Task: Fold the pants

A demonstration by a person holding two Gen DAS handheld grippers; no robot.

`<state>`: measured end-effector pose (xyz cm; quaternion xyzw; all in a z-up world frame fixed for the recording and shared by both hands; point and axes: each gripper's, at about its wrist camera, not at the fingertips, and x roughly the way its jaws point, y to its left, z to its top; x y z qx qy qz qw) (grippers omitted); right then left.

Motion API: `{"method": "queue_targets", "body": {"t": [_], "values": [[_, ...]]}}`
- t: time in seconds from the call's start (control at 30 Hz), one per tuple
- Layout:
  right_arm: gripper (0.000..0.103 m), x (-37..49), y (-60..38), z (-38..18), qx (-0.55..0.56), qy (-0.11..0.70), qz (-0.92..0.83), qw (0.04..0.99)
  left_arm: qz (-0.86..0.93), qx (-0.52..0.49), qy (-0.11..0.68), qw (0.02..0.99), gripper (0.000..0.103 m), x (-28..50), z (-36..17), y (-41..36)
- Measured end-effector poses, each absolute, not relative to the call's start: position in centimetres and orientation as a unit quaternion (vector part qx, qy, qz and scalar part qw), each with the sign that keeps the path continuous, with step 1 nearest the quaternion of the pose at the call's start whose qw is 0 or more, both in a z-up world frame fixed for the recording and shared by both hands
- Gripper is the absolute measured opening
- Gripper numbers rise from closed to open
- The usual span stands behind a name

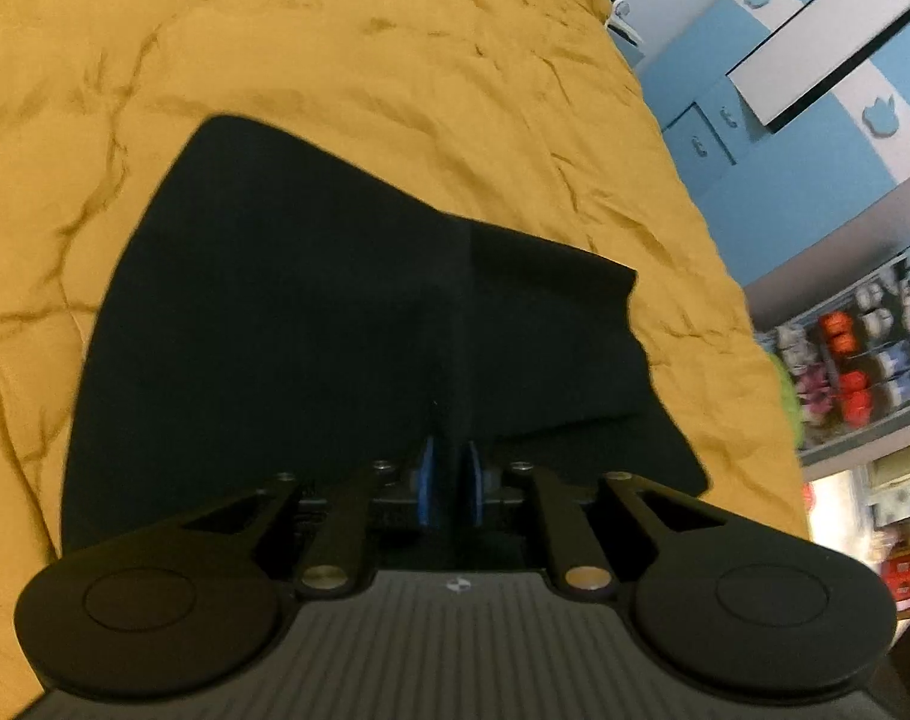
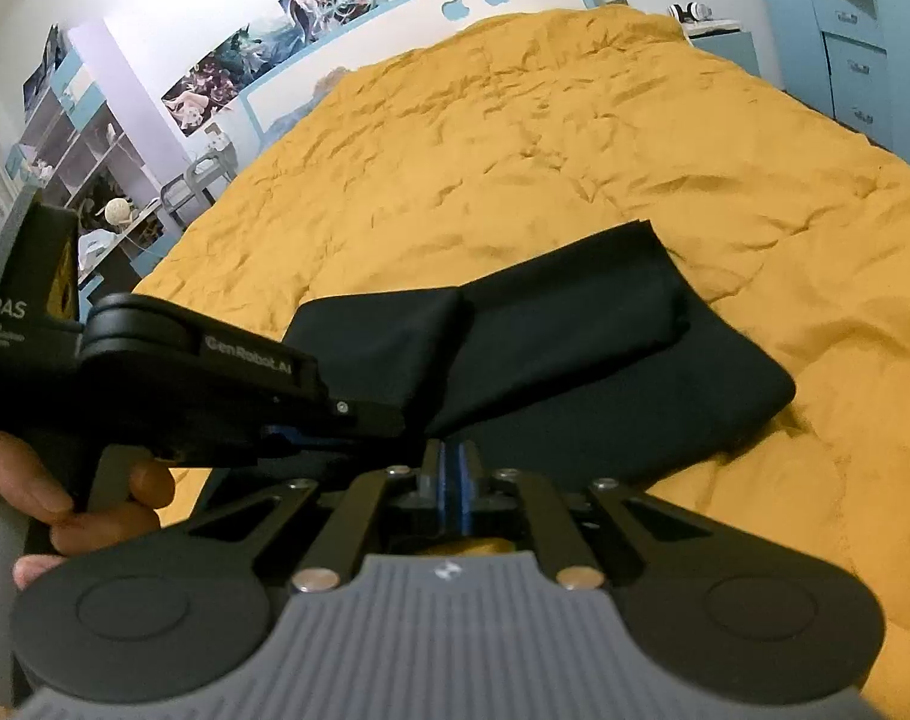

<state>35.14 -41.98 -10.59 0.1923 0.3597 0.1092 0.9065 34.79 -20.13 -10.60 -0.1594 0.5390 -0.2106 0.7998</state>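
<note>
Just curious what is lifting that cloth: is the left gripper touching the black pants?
Touching. In the left wrist view the black pants rise in a taut ridge that runs straight in between the left gripper's jaws, with no gap showing.

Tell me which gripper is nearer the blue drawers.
Right. The right gripper sits at the pants on the side toward the drawers. The left gripper is just beside it, on the side away from the drawers.
</note>
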Motion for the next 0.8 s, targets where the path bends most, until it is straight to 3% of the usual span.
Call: {"method": "queue_targets", "body": {"t": [0.13, 0.2, 0.27, 0.53, 0.57, 0.6, 0.8], "values": [[0.006, 35.7, -41.4, -10.7, 0.202, 0.364, 0.119, 0.901, -0.221, -0.157, 0.526, 0.806, 0.02, 34.2, -9.0, -18.8], [0.021, 36.1, -41.1, -10.8, 0.212, 0.369, 0.122, 0.897, -0.218, -0.147, 0.514, 0.817, 0.021, 33.8, -8.1, -17.9], [0.023, 36.8, -40.9, -11.3, 0.234, 0.377, 0.132, 0.886, -0.211, -0.137, 0.501, 0.828, 0.021, 33.6, -7.3, -17.0], [0.022, 40.0, -41.1, -14.9, 0.355, 0.421, 0.15, 0.821, -0.175, -0.145, 0.474, 0.851, 0.021, 33.6, -6.2, -12.4], [0.009, 40.2, -41.1, -15.0, 0.361, 0.423, 0.149, 0.817, -0.17, -0.152, 0.474, 0.851, 0.021, 33.6, -6.3, -11.7], [0.004, 40.4, -41.0, -14.8, 0.36, 0.425, 0.15, 0.817, -0.166, -0.161, 0.474, 0.849, 0.021, 33.6, -6.3, -10.9], [0.003, 42.0, -40.1, -8.6, 0.294, 0.399, 0.192, 0.847, -0.145, -0.189, 0.468, 0.851, 0.021, 33.9, -6.9, -8.2]]}}
